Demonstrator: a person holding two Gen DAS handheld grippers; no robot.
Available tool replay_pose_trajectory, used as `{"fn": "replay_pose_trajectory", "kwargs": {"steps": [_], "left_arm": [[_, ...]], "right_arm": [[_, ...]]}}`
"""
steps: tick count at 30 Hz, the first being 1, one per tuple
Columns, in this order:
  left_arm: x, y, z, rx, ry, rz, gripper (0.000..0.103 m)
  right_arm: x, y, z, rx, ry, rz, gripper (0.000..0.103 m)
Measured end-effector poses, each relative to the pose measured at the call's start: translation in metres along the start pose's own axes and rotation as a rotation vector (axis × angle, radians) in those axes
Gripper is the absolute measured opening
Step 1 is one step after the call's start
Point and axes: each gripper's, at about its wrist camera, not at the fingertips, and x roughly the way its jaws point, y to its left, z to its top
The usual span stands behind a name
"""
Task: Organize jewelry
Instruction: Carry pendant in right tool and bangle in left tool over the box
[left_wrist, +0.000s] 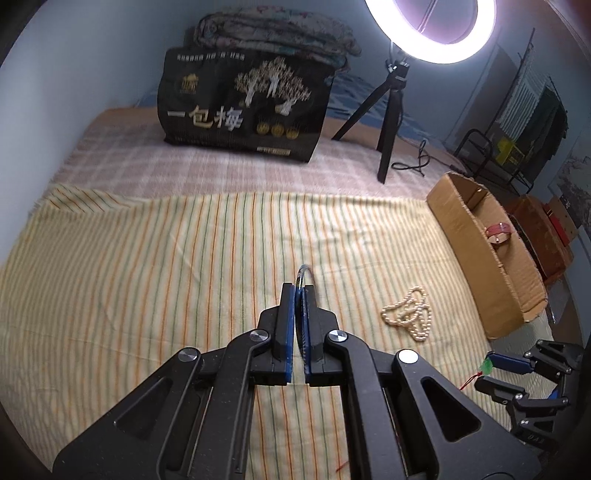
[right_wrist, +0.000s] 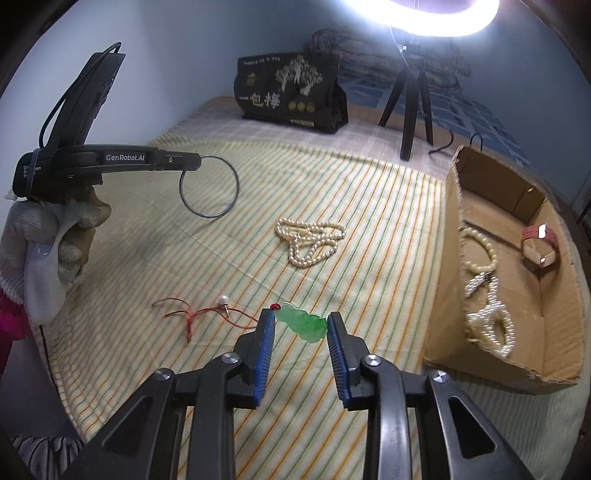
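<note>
The left gripper (left_wrist: 300, 291) is clamped on a thin grey metal bangle (right_wrist: 209, 185), carried edge-on above the striped yellow cloth (left_wrist: 147, 266), likely so it can go over the wall of the brown cardboard box (right_wrist: 491, 362) at far right. The right gripper (right_wrist: 301, 325) is spread wide around a green jade pendant (right_wrist: 303, 322) on its red cord (right_wrist: 207, 314), seemingly poised to pinch it. A cream pearl necklace (right_wrist: 310, 240) lies farther out, mid-cloth.

The left hand-held gripper (left_wrist: 300, 291), raised level by a gloved hand (right_wrist: 55, 236), is clamped closed; the right hand-held gripper (right_wrist: 301, 325) is spread wide, held low.
</note>
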Motion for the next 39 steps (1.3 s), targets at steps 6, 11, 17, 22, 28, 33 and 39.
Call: {"fn": "replay_pose_trajectory", "kwargs": {"steps": [6,11,17,22,28,33,39], "left_arm": [[-0.022,-0.011,0.005,0.023,-0.032,-0.019,0.001],[-0.036,-0.022,0.008,0.038,-0.050,-0.035,0.001],[-0.051,-0.036,0.011,0.056,-0.064,-0.064,0.001],[-0.060,-0.051,0.015,0.076,-0.074,-0.090,0.001],[-0.064,-0.075,0.016,0.104,-0.072,-0.136,0.001],[-0.062,-0.104,0.021,0.140,-0.071,-0.175,0.001],[-0.060,-0.140,0.034,0.175,-0.082,-0.223,0.001]], "right_arm": [[-0.031,-0.001,0.002,-0.018,-0.043,-0.011,0.029],[-0.051,-0.005,0.005,-0.027,-0.069,-0.031,0.029],[-0.077,-0.011,0.007,-0.036,-0.097,-0.047,0.029],[-0.094,-0.021,0.010,-0.038,-0.116,-0.069,0.029],[-0.110,-0.048,0.012,-0.012,-0.110,-0.088,0.029],[-0.130,-0.075,0.015,0.020,-0.120,-0.115,0.029],[-0.153,-0.103,0.022,0.041,-0.150,-0.163,0.029]]}}
